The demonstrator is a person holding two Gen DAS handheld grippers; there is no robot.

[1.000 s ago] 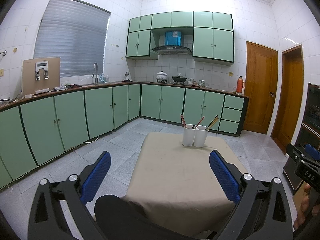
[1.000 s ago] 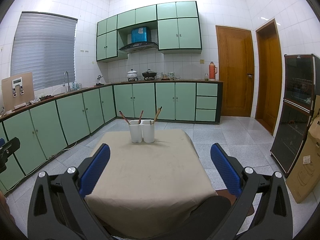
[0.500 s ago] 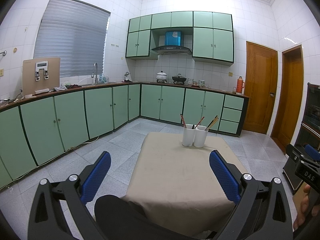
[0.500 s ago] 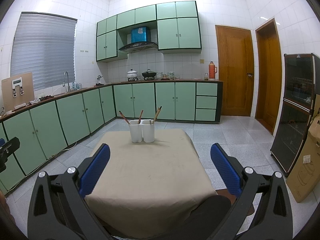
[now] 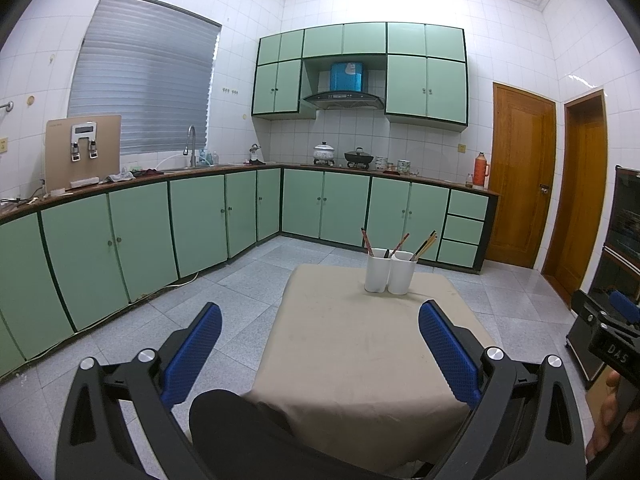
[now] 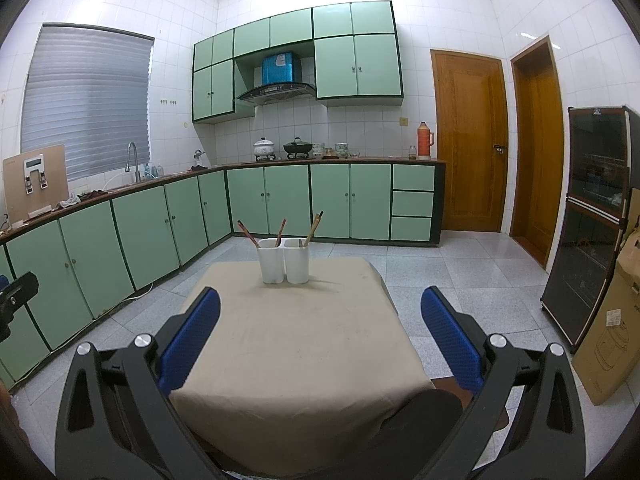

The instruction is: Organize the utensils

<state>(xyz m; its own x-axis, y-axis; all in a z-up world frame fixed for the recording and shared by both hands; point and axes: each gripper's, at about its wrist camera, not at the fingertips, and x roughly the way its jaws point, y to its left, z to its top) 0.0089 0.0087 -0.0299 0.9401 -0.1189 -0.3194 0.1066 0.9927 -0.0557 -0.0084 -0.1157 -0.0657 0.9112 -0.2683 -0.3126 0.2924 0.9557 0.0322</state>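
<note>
— How are the fingers seen?

— The left gripper (image 5: 320, 350) is held wide apart, and nothing is gripped between its blue fingers (image 5: 448, 350). The right gripper (image 6: 320, 342) is spread wide too, and nothing is held by it.

— Where are the utensils found?

— Chopsticks (image 6: 280, 232) are stood in two white holders (image 6: 285, 260). The holders are pressed side by side near the far edge of the counter (image 6: 288, 344), which is covered by a tan cloth. They are seen well ahead of both pairs of fingers and are not touched by them. In the right wrist view they are placed a little left of the middle; in the left wrist view (image 5: 388, 270) they are placed toward the right finger.

— What is seen past them?

— Green cabinets (image 6: 288, 200) are lined along the wall.
</note>
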